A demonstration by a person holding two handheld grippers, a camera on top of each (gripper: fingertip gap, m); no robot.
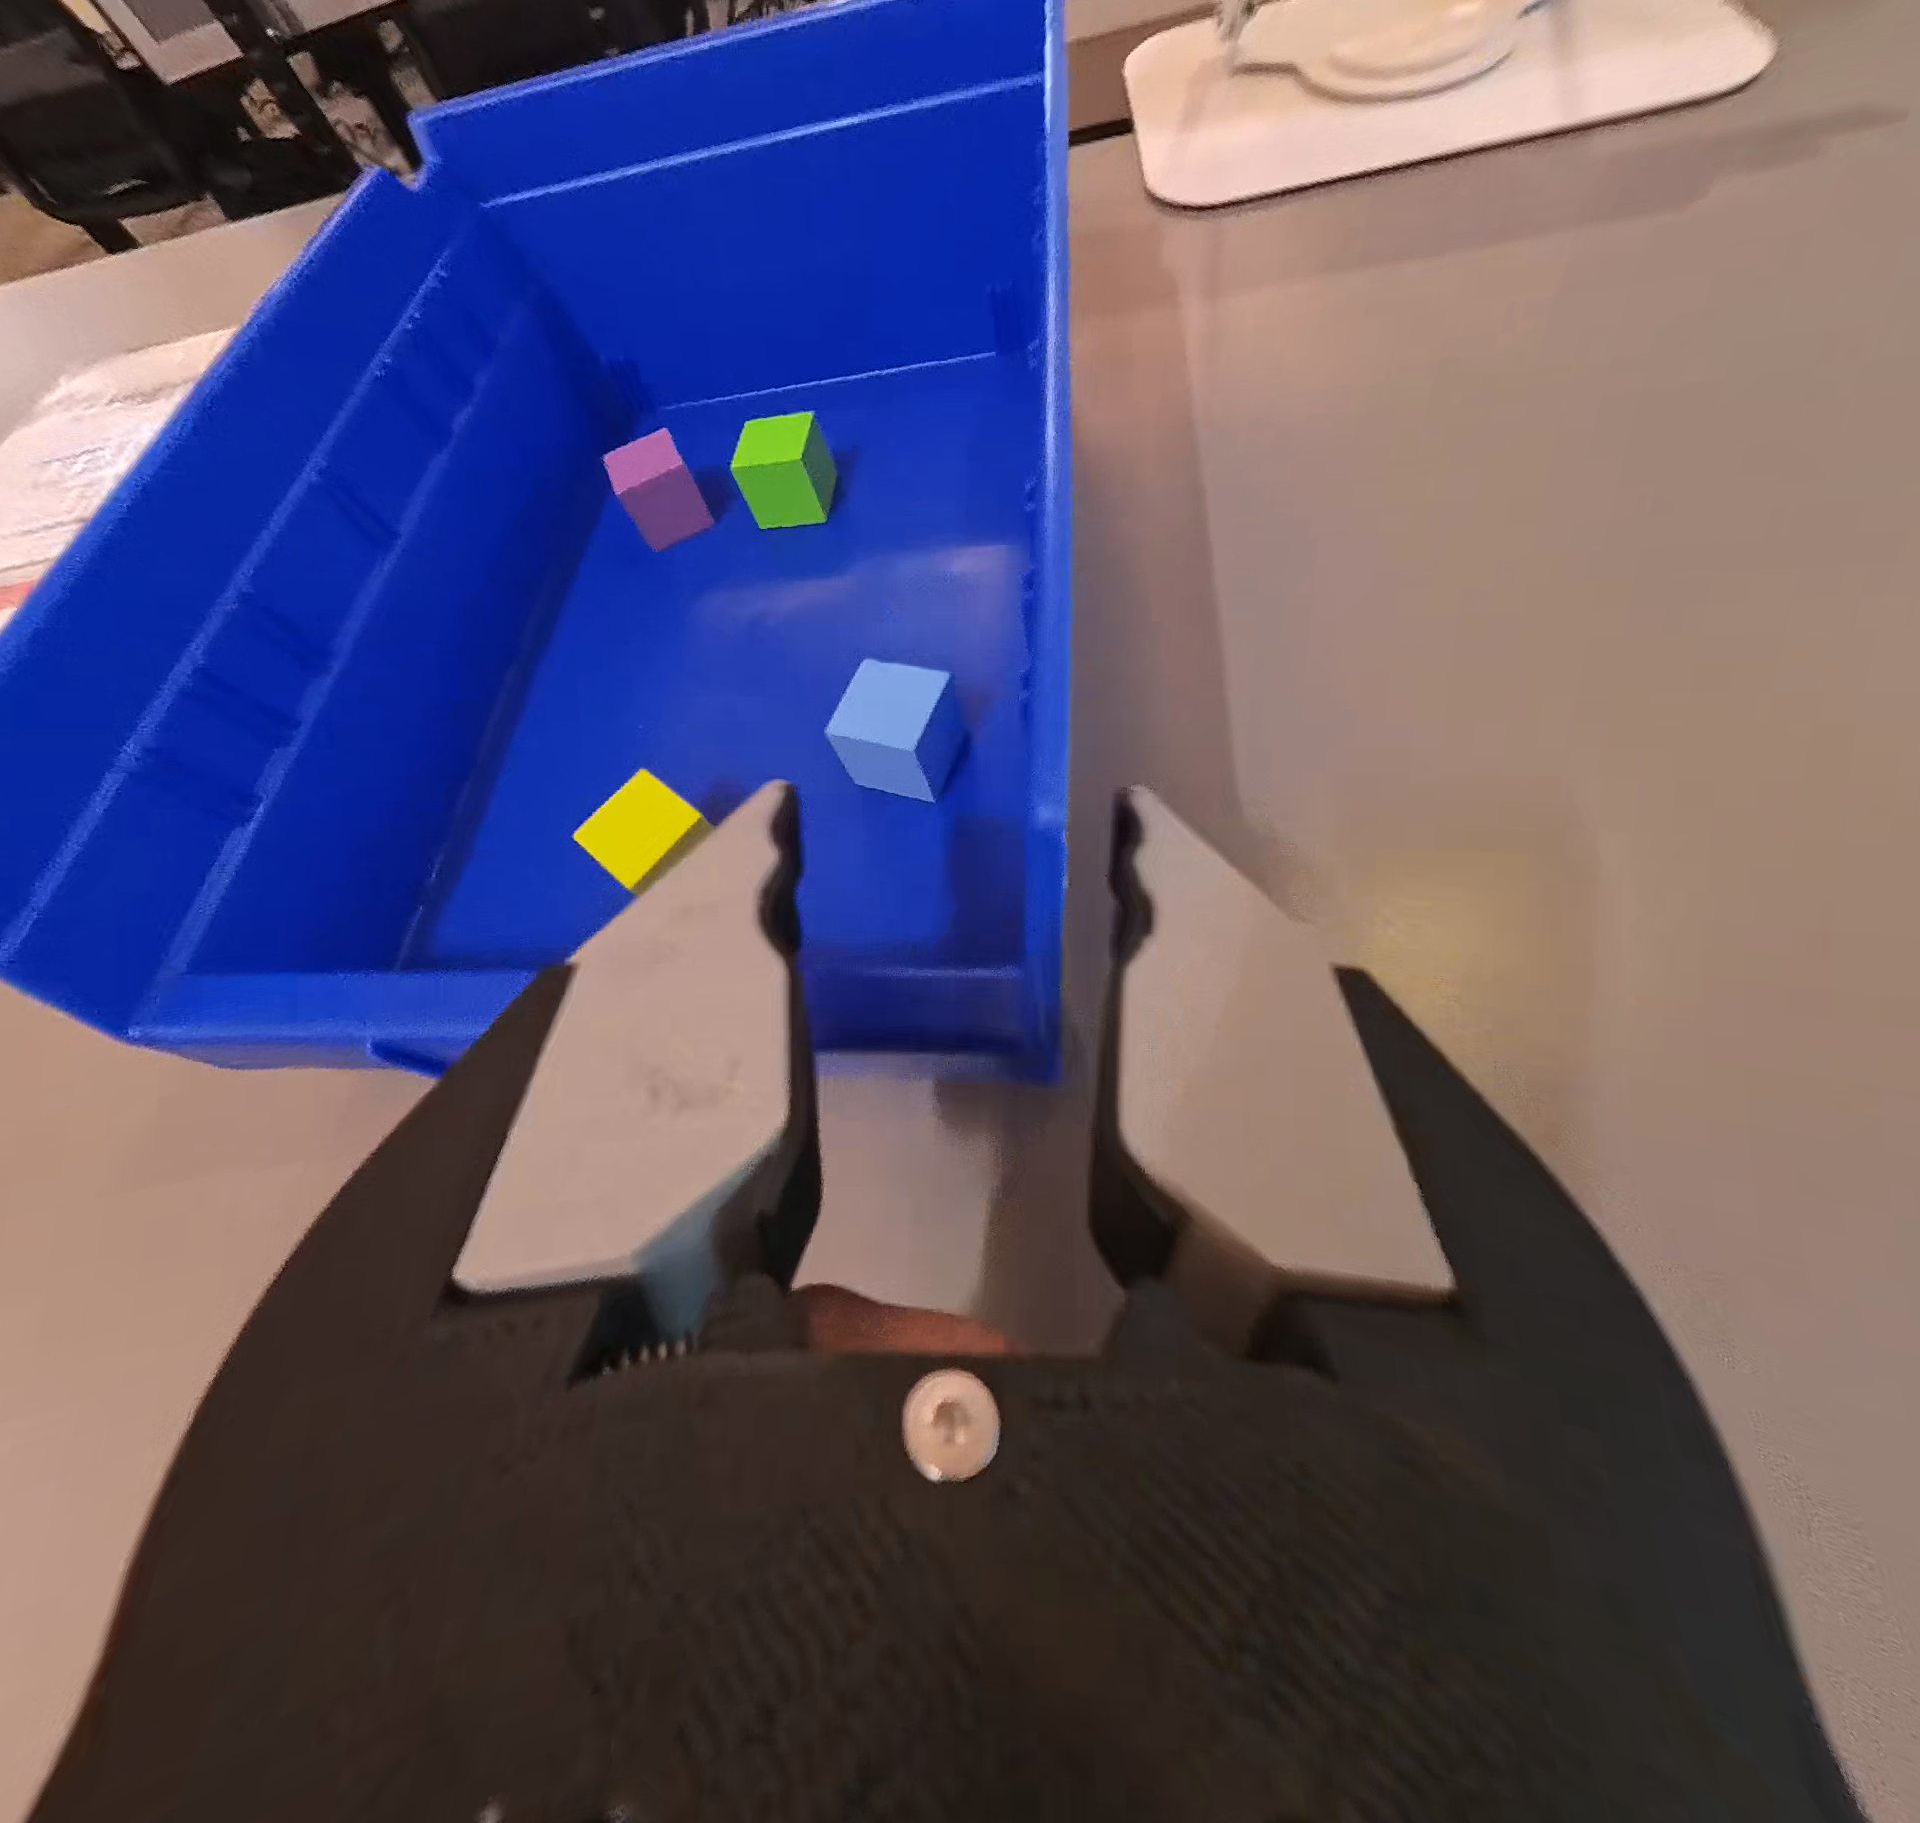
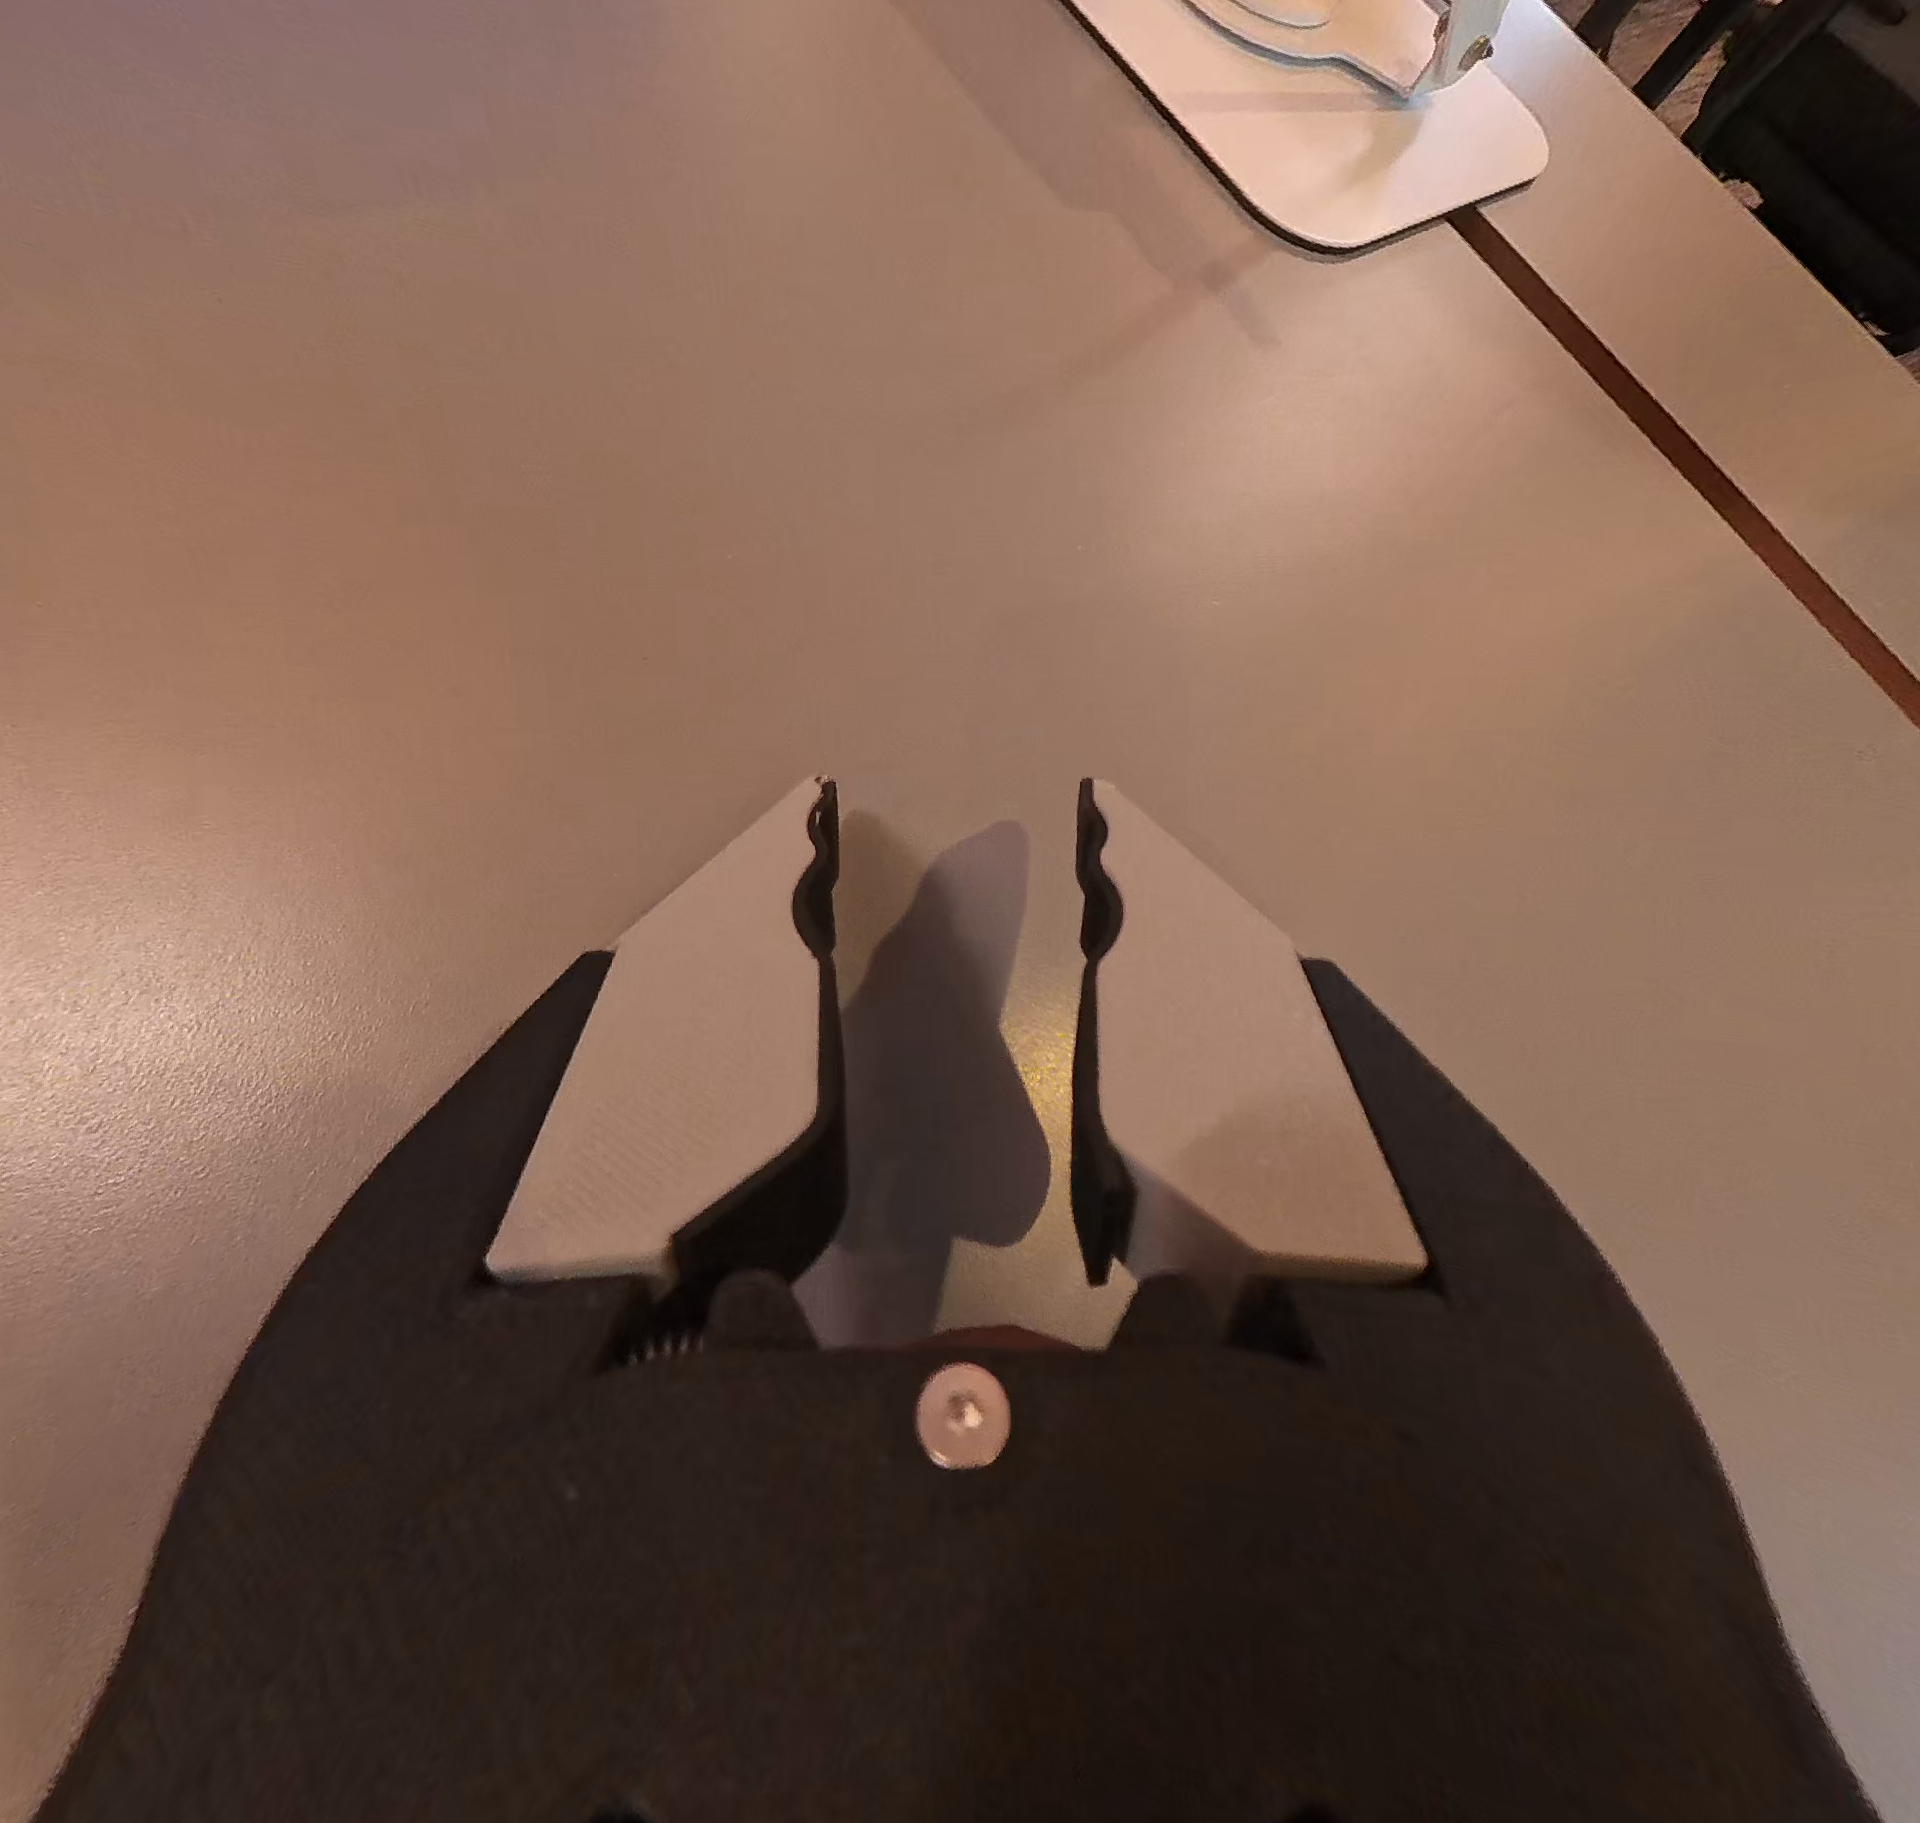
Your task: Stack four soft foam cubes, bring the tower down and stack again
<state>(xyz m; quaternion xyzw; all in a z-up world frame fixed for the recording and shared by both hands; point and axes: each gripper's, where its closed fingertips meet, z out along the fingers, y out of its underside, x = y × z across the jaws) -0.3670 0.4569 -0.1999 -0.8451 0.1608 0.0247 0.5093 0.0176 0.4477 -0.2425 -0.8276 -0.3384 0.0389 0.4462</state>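
Observation:
A blue plastic bin [image 1: 312, 651] stands on the grey table in the left wrist view. Several foam cubes lie apart on its floor: a purple cube [image 1: 657, 487] and a green cube [image 1: 784, 470] at the far end, a light blue cube [image 1: 896, 729] near the right wall, a yellow cube [image 1: 636, 828] near the front, partly behind my left finger. My left gripper [image 1: 951, 807] is open and empty, held above the bin's near right corner. My right gripper [image 2: 954, 799] is open and empty over bare table. No cube shows in the right wrist view.
A white flat stand base [image 1: 1455, 69] with a clear round part sits at the far right of the table; it also shows in the right wrist view [image 2: 1351, 121]. A table seam [image 2: 1662, 443] runs on the right. White packaging [image 1: 83, 464] lies left of the bin. One gripper's finger ends stand about 40 cm off the other's. My left gripper is the nearer one to the yellow cube [image 1: 636, 828]: about 7 cm, against 45 cm.

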